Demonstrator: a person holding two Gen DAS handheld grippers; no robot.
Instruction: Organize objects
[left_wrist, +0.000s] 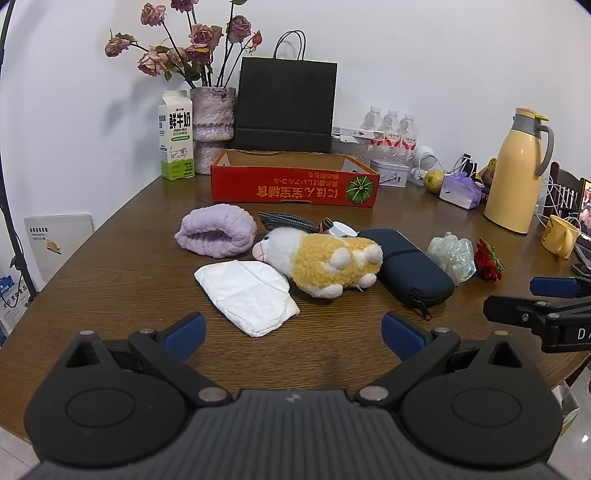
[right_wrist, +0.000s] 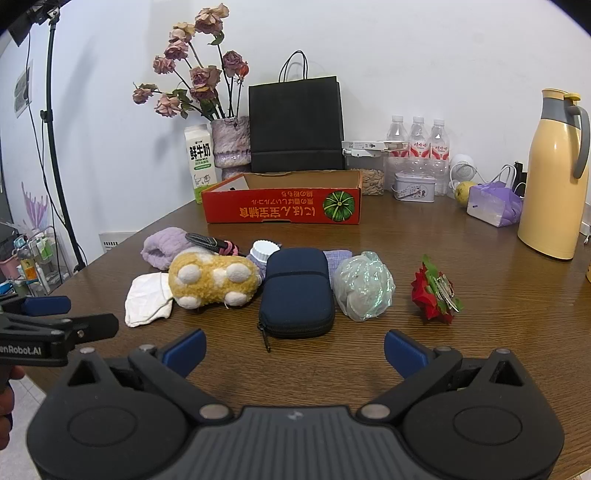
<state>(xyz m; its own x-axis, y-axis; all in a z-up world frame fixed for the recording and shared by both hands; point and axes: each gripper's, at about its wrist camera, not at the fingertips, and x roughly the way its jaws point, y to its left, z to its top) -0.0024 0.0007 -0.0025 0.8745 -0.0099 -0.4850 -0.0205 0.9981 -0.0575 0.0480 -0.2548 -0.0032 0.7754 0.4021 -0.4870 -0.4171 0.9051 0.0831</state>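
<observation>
Your left hand-held gripper (left_wrist: 293, 332) hovers low over the near edge of the brown table (left_wrist: 110, 266) with its jaws spread wide and nothing between them; your right hand-held gripper (right_wrist: 294, 350) is the same, wide and empty. The things to sort lie in a loose row mid-table: a white folded cloth (left_wrist: 249, 295), a purple fluffy roll (left_wrist: 216, 230), a yellow and white plush toy (left_wrist: 325, 258), a navy zip pouch (right_wrist: 297, 291), a crinkled clear bag (right_wrist: 364, 286) and a red flower clip (right_wrist: 436, 290). Behind the plush, a striped strap (left_wrist: 286, 220) and a white-capped item (right_wrist: 262, 253) are mostly hidden; you cannot tell what they are. The red cardboard tray (left_wrist: 295, 182) stands beyond them, well apart, its floor largely hidden by its front wall.
</observation>
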